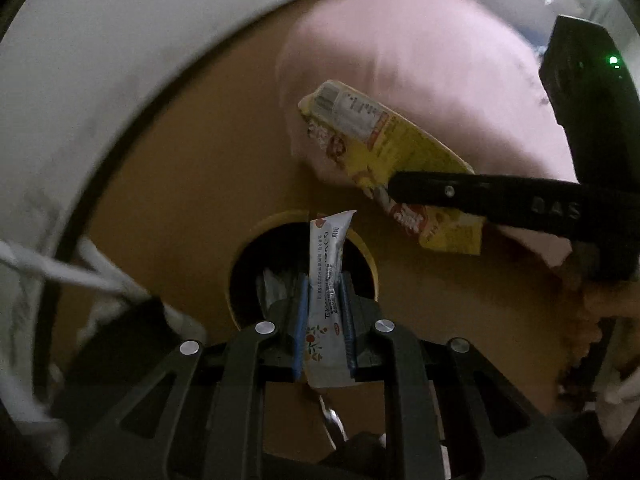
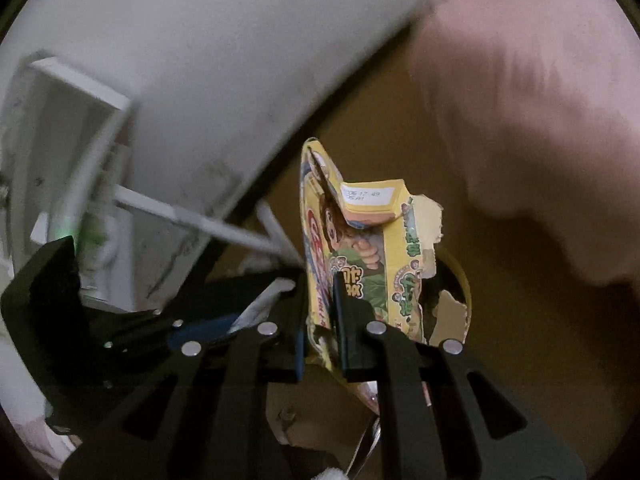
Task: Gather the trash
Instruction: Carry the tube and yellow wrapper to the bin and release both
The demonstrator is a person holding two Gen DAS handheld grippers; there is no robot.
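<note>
Clamped in the left gripper (image 1: pixel 324 312), the white sachet (image 1: pixel 326 280) should be released squarely above the bin opening (image 1: pixel 248 272); the right gripper (image 2: pixel 320 320), pinching the yellow wrapper (image 2: pixel 360 256), apparently waits beside it.

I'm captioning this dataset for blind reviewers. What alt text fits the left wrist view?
The left gripper clamps a white sachet above a round yellow-rimmed bin on a brown floor. At right, the right gripper holds a crumpled yellow wrapper beside pink fabric.
</note>
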